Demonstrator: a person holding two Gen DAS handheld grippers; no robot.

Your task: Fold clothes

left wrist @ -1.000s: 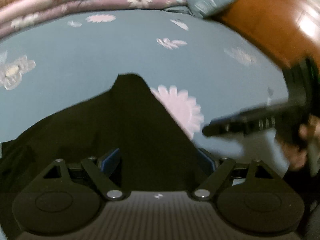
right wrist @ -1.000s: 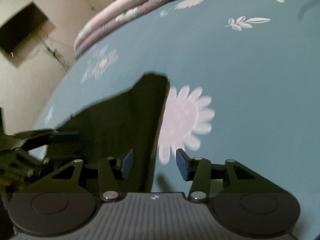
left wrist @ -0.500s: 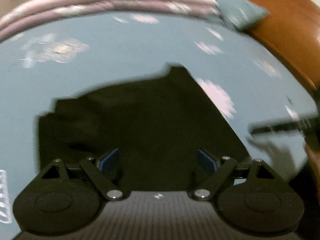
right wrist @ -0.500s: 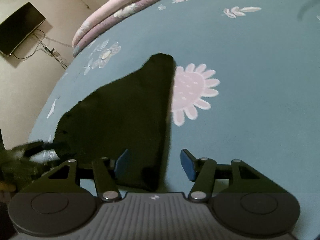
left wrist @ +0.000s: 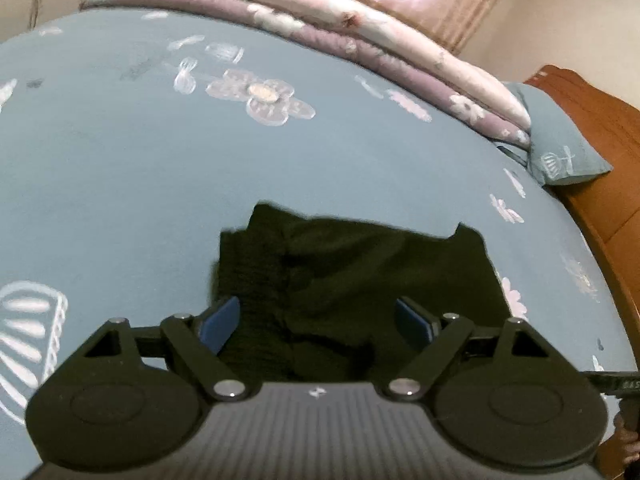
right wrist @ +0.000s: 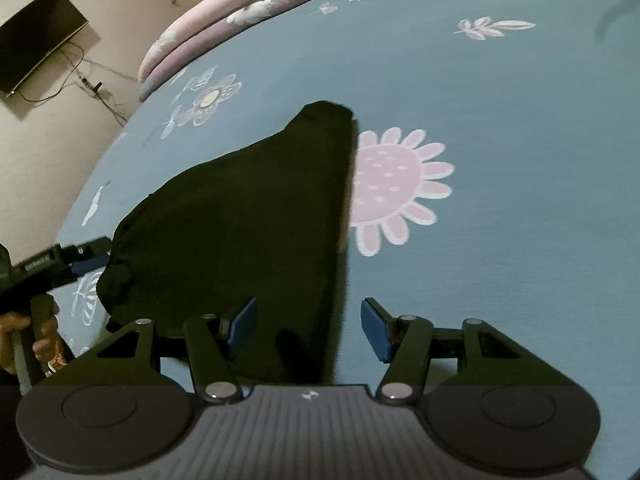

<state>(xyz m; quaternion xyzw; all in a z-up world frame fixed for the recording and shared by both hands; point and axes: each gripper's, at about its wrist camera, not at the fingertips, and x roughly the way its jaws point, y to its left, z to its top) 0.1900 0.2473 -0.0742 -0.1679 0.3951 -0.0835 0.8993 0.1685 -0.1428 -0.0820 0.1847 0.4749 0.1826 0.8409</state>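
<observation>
A black garment [left wrist: 360, 280] lies flat on the blue flowered bedsheet [left wrist: 160, 184]; it also shows in the right wrist view [right wrist: 240, 216], tapering to a point at the far end. My left gripper [left wrist: 320, 324] is open, its blue pads either side of the garment's near edge, holding nothing. My right gripper [right wrist: 306, 326] is open over the garment's near right corner, empty. The left gripper shows at the left of the right wrist view [right wrist: 86, 258], beside the garment's left bulge.
A folded pink and purple quilt [left wrist: 360, 36] lies along the far edge of the bed. A blue pillow [left wrist: 560, 148] sits by the wooden headboard [left wrist: 600, 128] at right. A wall-mounted TV [right wrist: 36, 36] hangs beyond the bed's left side.
My left gripper has swung left, so the garment's left end now fills its view. My right gripper has opened wider and pulled back slightly. The garment stays on the bed.
</observation>
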